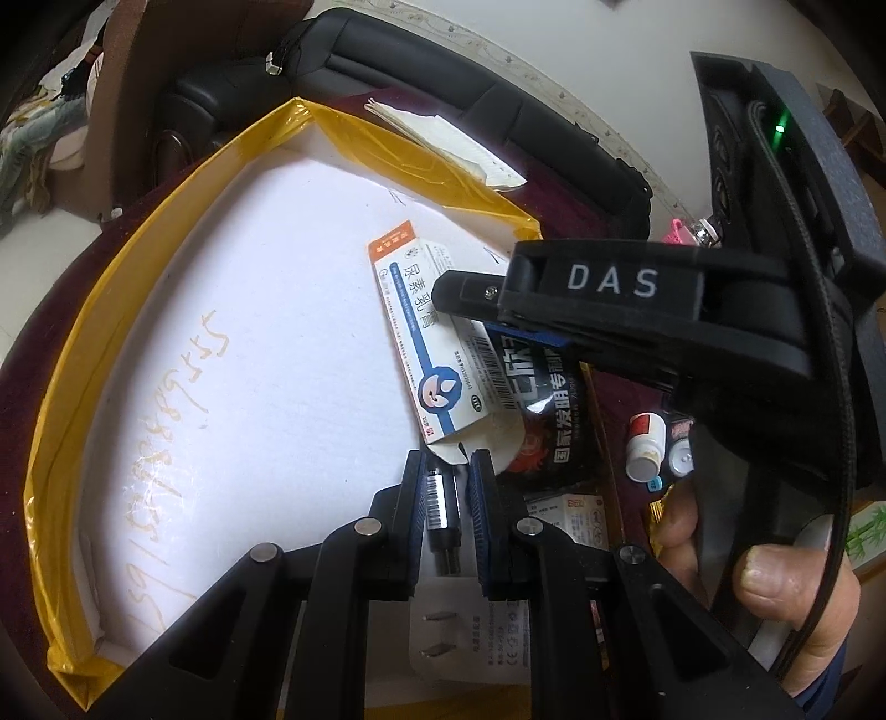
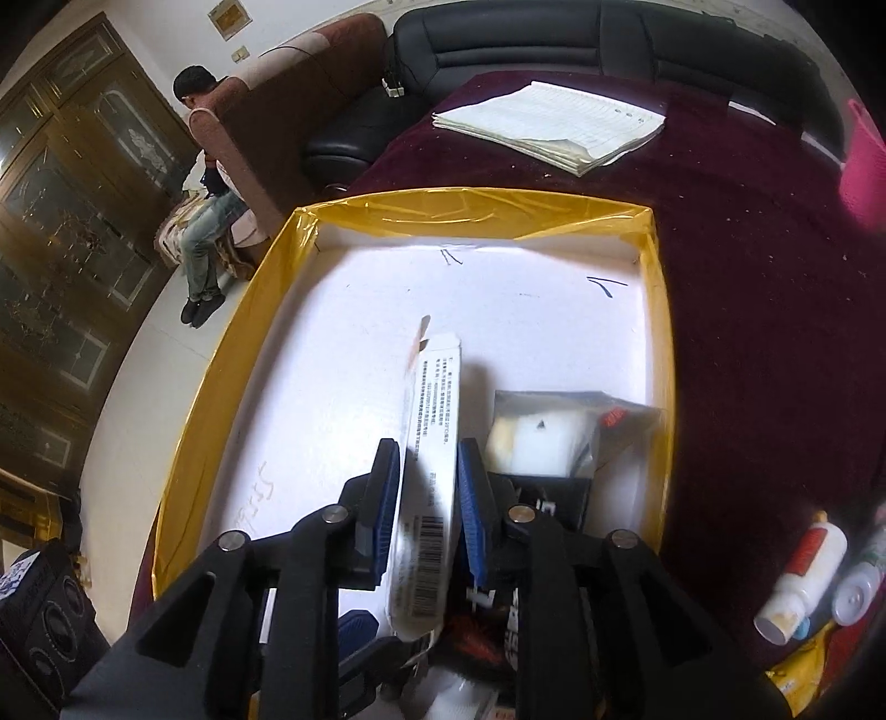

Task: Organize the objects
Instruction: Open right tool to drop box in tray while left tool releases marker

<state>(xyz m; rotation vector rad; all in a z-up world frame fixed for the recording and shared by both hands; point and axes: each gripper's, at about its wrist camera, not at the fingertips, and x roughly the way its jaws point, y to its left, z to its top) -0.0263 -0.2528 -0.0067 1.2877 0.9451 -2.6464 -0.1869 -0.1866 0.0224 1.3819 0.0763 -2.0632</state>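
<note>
Left gripper (image 1: pixel 447 471): hanging over the near right part of the tray, blue-padded fingers slightly apart, straddling a small black cylinder (image 1: pixel 443 512); not possible to tell whether pinching it or only framing it.
White adapter card (image 1: pixel 465 637): lying flat on the tray floor beneath the left gripper, showing only in the left wrist view.
Right gripper (image 2: pixel 427 493): clamping the white medicine box (image 2: pixel 429 487) between its pads, holding it above the tray with the barcode end nearest; in the left wrist view reaching in from the right, marked DAS (image 1: pixel 476 299).
Same medicine box, left wrist view (image 1: pixel 426 332): showing its printed blue-and-orange face, hidden from the right wrist camera.
Black packet (image 1: pixel 554 426): lying against the tray's right wall, partly under the box.
Clear bag (image 2: pixel 559 437): sitting right of the box in the right wrist view, holding something pale.
Tray (image 2: pixel 221 354): white floor, yellow-taped walls, resting on a dark red cloth (image 2: pixel 775 332).
White bottles (image 2: pixel 803 576): lying on the cloth right of the tray.
Paper stack (image 2: pixel 554 127): lying on the cloth beyond the far wall.
Black sofa (image 2: pixel 554 39): standing past the table.
Seated person (image 2: pixel 205 188): sitting far left, appearing only in the right wrist view.
</note>
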